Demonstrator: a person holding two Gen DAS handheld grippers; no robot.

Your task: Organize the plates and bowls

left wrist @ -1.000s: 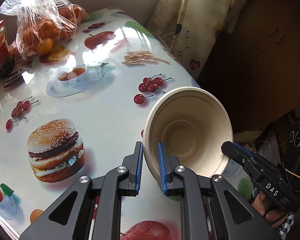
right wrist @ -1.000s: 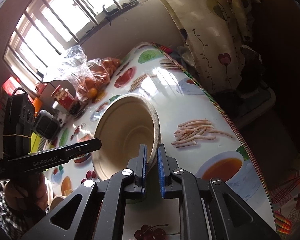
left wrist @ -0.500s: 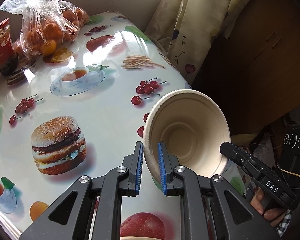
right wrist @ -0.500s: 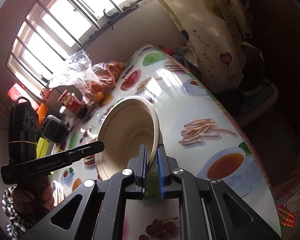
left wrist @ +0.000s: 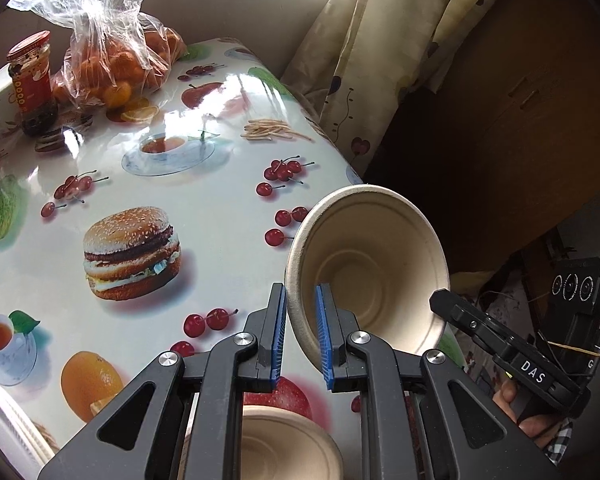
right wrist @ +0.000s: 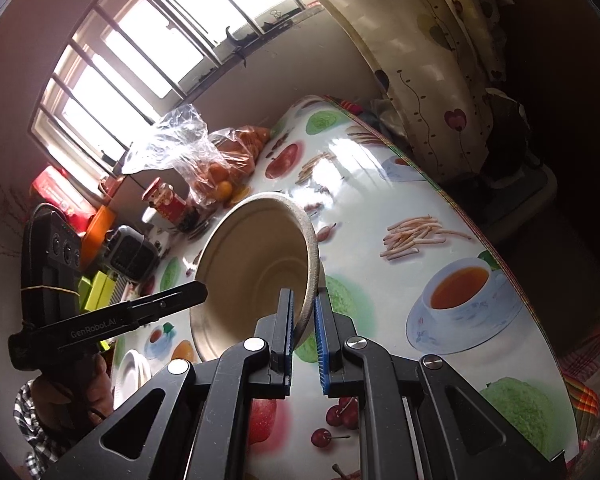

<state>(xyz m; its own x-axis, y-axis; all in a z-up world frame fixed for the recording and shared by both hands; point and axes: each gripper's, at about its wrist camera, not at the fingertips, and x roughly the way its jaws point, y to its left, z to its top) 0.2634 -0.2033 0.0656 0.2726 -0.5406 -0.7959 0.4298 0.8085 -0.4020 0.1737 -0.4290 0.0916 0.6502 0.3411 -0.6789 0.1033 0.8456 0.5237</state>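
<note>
Where table [left wrist: 220, 208] ends, gripped bowl [left wrist: 376, 256] overhanging.

second bowl [left wrist: 288, 440] behind left gripper [left wrist: 302, 332]

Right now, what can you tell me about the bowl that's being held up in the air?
The bowl is round, plain beige, and looks like pressed paper pulp, with a thick rolled rim and ring steps inside. It is empty and tipped on its side above the printed tablecloth. Two things touch it: the left hand-held gripper pinches one side of the rim, and the right hand-held gripper pinches the opposite side. Another bowl like it sits below.
</note>
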